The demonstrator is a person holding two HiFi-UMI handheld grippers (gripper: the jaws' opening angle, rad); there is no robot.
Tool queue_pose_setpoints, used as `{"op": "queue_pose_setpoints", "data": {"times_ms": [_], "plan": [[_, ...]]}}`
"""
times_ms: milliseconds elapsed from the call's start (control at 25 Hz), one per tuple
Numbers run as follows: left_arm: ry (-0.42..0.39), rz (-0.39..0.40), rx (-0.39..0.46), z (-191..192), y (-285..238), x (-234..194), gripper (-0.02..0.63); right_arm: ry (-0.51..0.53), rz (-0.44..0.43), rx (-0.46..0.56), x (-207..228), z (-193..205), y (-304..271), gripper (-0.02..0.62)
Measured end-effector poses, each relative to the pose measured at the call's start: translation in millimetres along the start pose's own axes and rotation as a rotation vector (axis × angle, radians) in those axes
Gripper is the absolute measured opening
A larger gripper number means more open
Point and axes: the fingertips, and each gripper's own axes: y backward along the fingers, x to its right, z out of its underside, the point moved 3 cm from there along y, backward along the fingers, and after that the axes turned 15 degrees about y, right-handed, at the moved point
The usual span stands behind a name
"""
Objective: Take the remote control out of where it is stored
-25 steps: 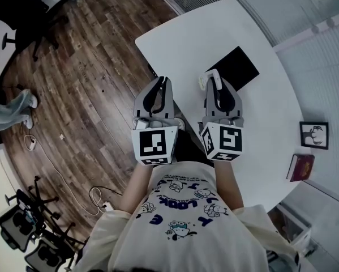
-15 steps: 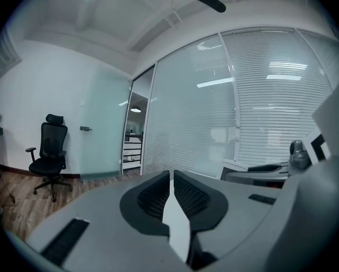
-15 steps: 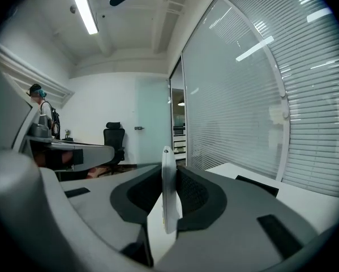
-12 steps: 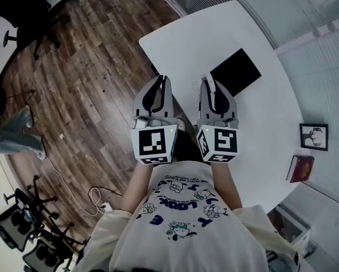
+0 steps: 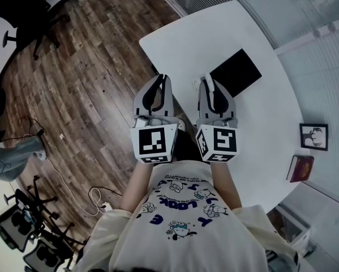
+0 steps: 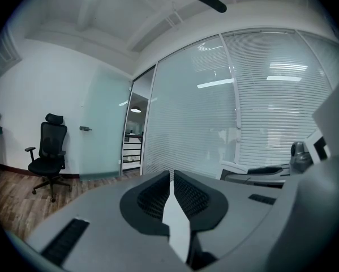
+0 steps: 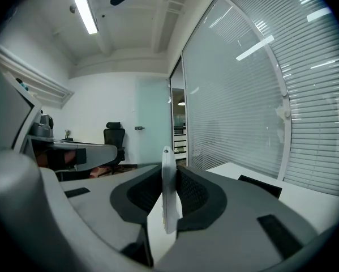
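White rounded table (image 5: 254, 129) sat at 1 o'clock in the head view, over a wood floor (image 5: 84, 84). A flat black pad (image 5: 235, 71) lay skewed on the tabletop toward its 12 o'clock end. A framed picture (image 5: 314, 135) and a red book (image 5: 300, 168) sat at 3 o'clock, past the table's edge; couldn't tell what carried them. Office chairs (image 5: 22, 237) stood on the floor at 8 o'clock.

The table (image 5: 192, 33) is white with a black pad (image 5: 235, 71) at one o'clock. The floor (image 5: 84, 72) is brown wood-grain. The right gripper (image 5: 207, 79) is grey, the remote control (image 7: 168, 180) white.
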Motion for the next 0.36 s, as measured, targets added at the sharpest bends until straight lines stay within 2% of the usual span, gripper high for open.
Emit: {"op": "queue_pose_setpoints", "data": {"times_ms": [360], "plan": [[0.001, 0.004, -0.005, -1.8, -1.5, -2.4, 0.034, 0.001, -0.003, -0.003, -2.1, -3.2, -2.6, 0.084]]}}
